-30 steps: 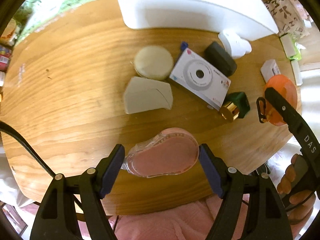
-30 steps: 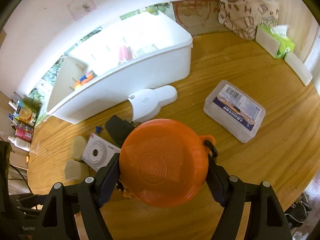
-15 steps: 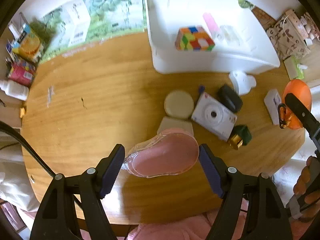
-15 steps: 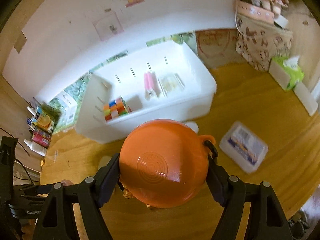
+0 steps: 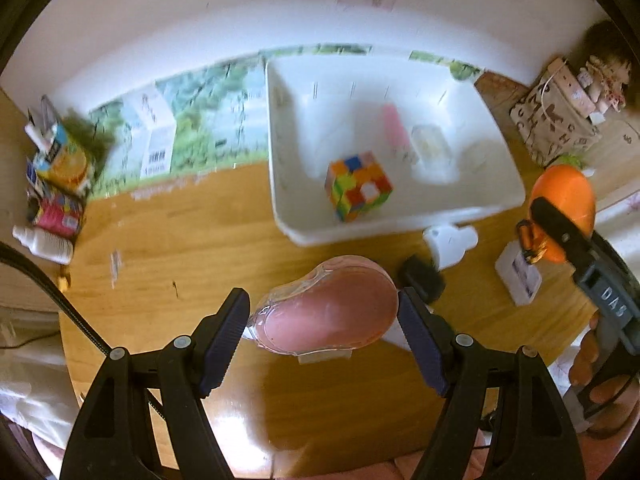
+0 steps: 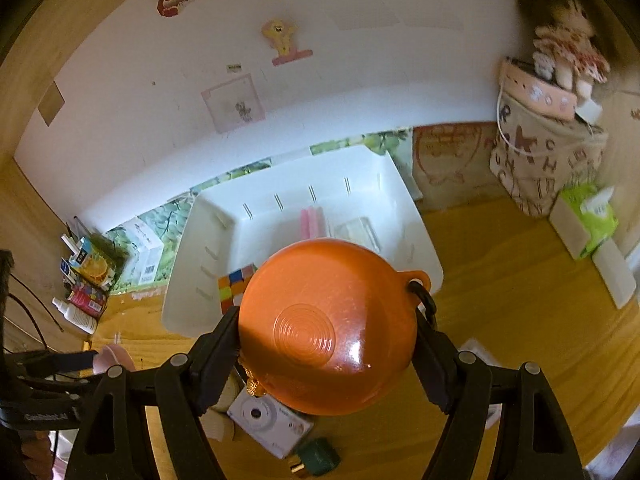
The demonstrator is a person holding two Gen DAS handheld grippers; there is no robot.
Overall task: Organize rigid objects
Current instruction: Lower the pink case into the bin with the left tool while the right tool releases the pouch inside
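Now my left gripper (image 5: 323, 322) clamps a pink, clear-shelled plastic case (image 5: 326, 314) above the wooden table (image 5: 168, 240), while my right gripper (image 6: 328, 334) grips a glossy orange plastic bowl (image 6: 326, 326) before the white plastic bin (image 6: 192, 300).

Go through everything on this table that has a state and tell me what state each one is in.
Left gripper: shut on the pink case, held off the table.
Right gripper: shut on the orange bowl, bottom toward camera.
White bin: open, holds Rubik's cube, scrambled.
White camera: lying flat, lens up.
Green perfume bottle: lying on its side.
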